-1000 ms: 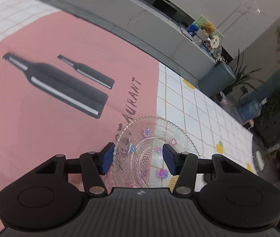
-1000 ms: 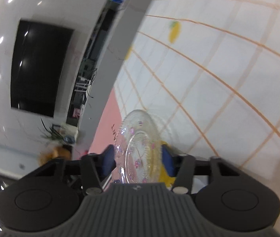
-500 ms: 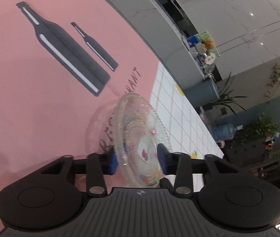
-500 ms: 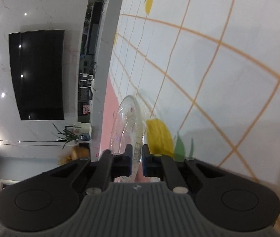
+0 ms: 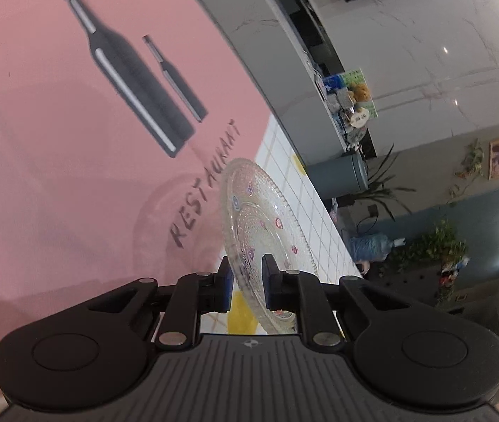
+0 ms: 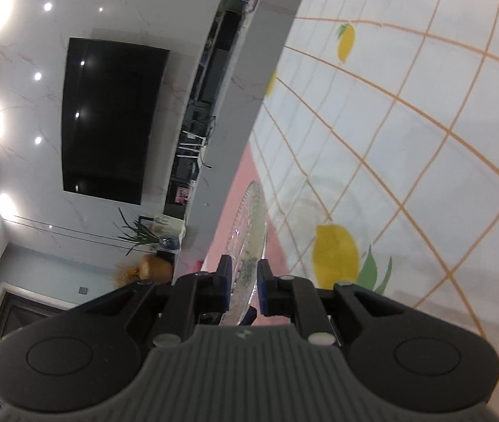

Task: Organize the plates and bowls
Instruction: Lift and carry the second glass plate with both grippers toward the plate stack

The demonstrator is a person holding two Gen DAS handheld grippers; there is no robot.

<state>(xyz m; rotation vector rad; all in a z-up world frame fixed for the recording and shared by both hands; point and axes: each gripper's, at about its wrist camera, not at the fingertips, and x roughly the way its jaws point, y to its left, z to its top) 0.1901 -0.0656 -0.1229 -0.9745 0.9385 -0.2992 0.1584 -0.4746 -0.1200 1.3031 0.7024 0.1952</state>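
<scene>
Left gripper (image 5: 245, 281): jaws have just been closing; now clamped on near rim of glass plate (image 5: 260, 221).
Right gripper (image 6: 243, 283): jaws opened a touch after closing; pads pinch rim of a glass plate (image 6: 251, 232), seen edge-on; cannot tell if it is the same one.
Plate contents: empty; small coloured flower dots in the glass.
Plate position: tilted up off the pink mat (image 5: 56, 176), over its seam with the checked lemon cloth (image 6: 407, 140).
Beyond: grey counter (image 5: 284, 81), dark screen (image 6: 108, 119), plants.
Change: plate lay flat a second ago; now raised on edge.
</scene>
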